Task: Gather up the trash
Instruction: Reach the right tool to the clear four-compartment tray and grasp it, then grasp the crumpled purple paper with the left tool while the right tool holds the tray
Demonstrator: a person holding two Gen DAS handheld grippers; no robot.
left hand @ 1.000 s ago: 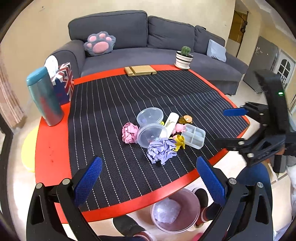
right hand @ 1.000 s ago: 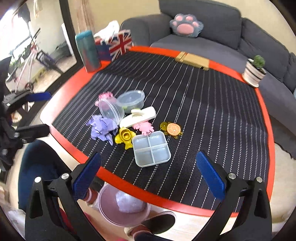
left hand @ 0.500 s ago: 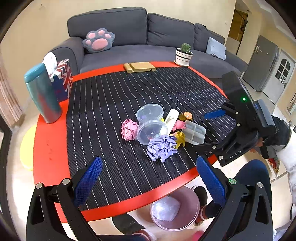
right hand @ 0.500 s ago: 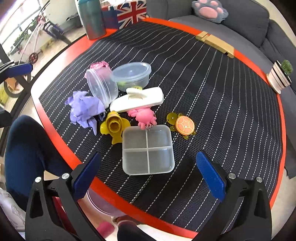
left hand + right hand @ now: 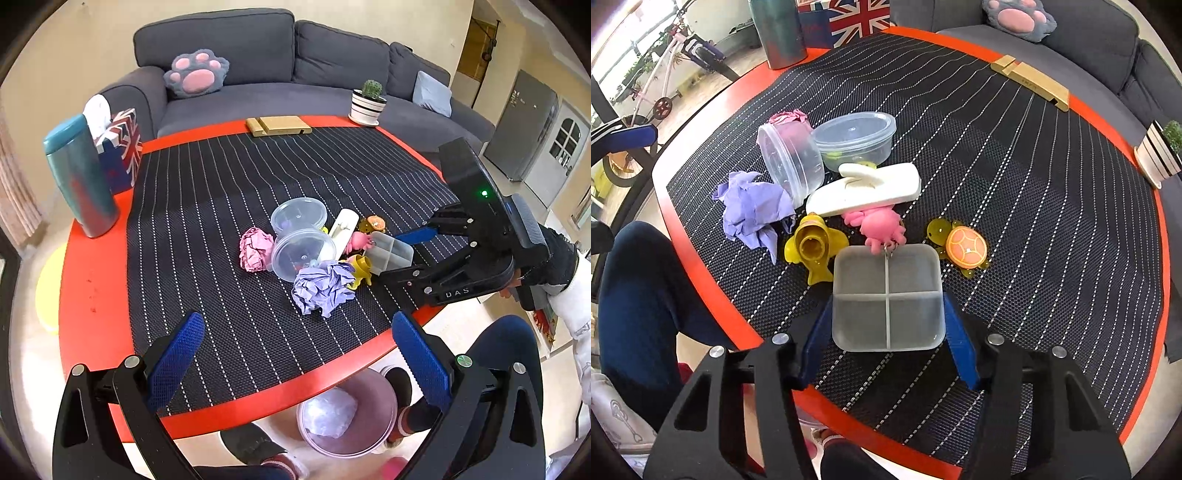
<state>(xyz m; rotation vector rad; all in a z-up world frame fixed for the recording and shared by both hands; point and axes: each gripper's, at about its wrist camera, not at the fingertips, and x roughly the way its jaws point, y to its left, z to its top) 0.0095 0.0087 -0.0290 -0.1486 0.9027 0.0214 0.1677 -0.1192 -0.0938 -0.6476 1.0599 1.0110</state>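
Observation:
A clear four-compartment box (image 5: 886, 299) lies on the striped mat, and my right gripper (image 5: 886, 314) has its blue pads against both sides of it. It also shows in the left wrist view (image 5: 393, 254). Beside it lie a crumpled purple paper (image 5: 753, 208), a crumpled pink paper (image 5: 254, 249), two clear tubs (image 5: 857, 140), a white holder (image 5: 864, 190), a yellow toy (image 5: 814, 247), a pink toy (image 5: 879, 225) and an orange turtle (image 5: 964, 245). My left gripper (image 5: 295, 362) is open and empty above the table's near edge. A pink trash bin (image 5: 347, 417) stands on the floor below.
A teal tumbler (image 5: 79, 177) and a Union Jack tissue box (image 5: 122, 151) stand at the left edge. A wooden stand (image 5: 279, 125) and a potted cactus (image 5: 369, 101) sit at the far edge. A grey sofa is behind. The person's legs are by the bin.
My right gripper moved forward and down to the clear box and closed its pads onto its sides. My left gripper stayed open and barely moved.

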